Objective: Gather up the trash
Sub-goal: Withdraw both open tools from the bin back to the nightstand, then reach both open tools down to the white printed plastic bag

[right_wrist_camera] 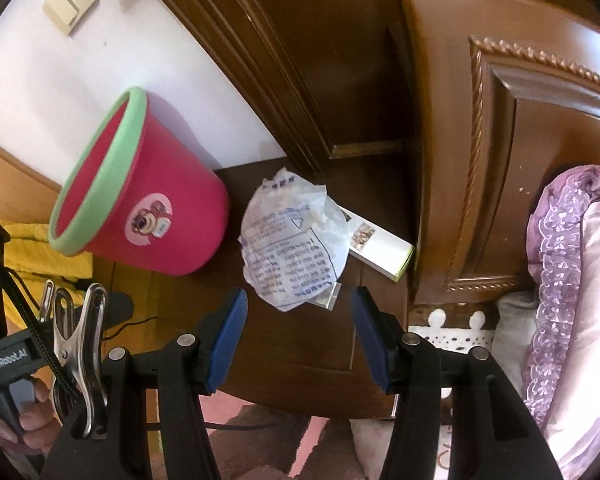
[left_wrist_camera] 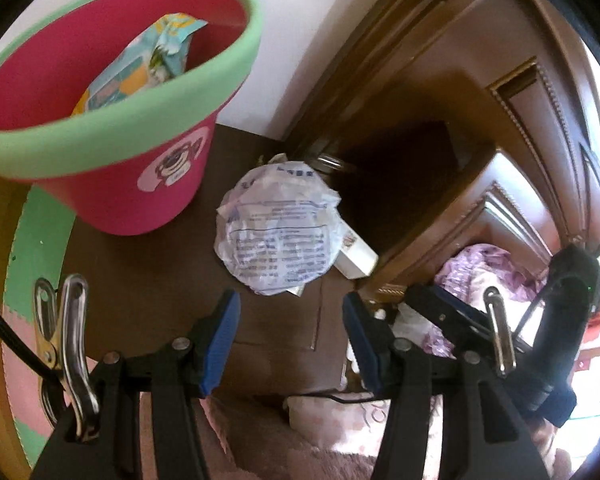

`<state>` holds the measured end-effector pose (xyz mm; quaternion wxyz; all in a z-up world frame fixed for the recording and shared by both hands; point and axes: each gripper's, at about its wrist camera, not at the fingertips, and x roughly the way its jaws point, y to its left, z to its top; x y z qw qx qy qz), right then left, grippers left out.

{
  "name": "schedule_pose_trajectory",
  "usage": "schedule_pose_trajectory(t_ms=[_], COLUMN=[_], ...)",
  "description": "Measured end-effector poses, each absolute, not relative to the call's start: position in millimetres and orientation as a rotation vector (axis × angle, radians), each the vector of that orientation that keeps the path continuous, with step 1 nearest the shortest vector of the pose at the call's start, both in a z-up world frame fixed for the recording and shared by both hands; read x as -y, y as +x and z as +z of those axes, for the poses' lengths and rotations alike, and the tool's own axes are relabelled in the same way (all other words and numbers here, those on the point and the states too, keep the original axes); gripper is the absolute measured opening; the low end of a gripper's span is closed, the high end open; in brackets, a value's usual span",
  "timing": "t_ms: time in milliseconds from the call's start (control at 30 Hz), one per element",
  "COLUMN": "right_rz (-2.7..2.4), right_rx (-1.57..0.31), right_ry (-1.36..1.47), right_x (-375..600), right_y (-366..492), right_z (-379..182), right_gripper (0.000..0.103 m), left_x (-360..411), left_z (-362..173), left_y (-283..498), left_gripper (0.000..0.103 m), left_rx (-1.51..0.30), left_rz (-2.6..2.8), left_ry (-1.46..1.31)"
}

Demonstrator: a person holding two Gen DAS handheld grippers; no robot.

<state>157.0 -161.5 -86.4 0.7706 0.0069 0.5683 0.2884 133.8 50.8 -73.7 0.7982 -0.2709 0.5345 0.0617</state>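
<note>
A crumpled white paper (left_wrist_camera: 276, 228) with blue print lies on the dark wooden surface, beside a pink bin (left_wrist_camera: 112, 152) with a green rim. A colourful wrapper (left_wrist_camera: 140, 68) is inside the bin. A small white box (left_wrist_camera: 356, 258) pokes out from under the paper. My left gripper (left_wrist_camera: 290, 312) hovers just short of the paper, open, with nothing between its blue pads. In the right wrist view the same paper (right_wrist_camera: 296, 240), bin (right_wrist_camera: 148, 220) and box (right_wrist_camera: 380, 248) show. My right gripper (right_wrist_camera: 298, 308) is open and empty, just short of the paper.
A carved brown wooden door (right_wrist_camera: 340, 80) and panel (right_wrist_camera: 520, 160) rise behind the paper. Purple lace bedding (right_wrist_camera: 572, 280) lies at the right. A green and pink foam mat (left_wrist_camera: 32, 260) edges the left. Yellow cloth (right_wrist_camera: 40, 252) sits behind the bin. A hand (right_wrist_camera: 32, 428) holds the other gripper's handle.
</note>
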Motion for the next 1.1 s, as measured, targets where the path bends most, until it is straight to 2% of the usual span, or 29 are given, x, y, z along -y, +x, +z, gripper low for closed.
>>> schedule_pose_trajectory(t_ms=[167, 400, 867, 933, 1000, 1100], right_rz=[0.631, 0.633, 0.57, 0.574, 0.574, 0.588], right_rx=[-1.26, -1.322, -1.41, -1.425, -1.442, -1.443], right_ry=[-0.008, -0.042, -0.041, -0.019, 0.006, 0.023], right_x=[158.9, 146.7, 111.9, 109.8, 109.1, 109.2], right_y=[161.7, 170.8, 202.4, 205.7, 207.6, 205.8], right_z=[-108.5, -150.1, -221.9, -228.1, -232.9, -233.8], right_gripper=[0.055, 0.055, 0.055, 0.044, 0.017, 0.005], left_x=[-50.3, -52.0, -78.6, -80.5, -80.8, -79.4], left_z=[-100.2, -144.1, -167.5, -170.7, -172.8, -174.4], left_y=[138.5, 137.0, 132.0, 131.2, 130.8, 131.8], left_gripper=[0.055, 0.055, 0.055, 0.055, 0.055, 0.055], left_rx=[-1.156, -1.266, -1.257, -1.262, -1.266, -1.27], left_rz=[0.164, 0.143, 0.255, 0.263, 0.266, 0.271], left_ry=[-0.573, -0.685, -0.64, -0.637, -0.639, -0.629])
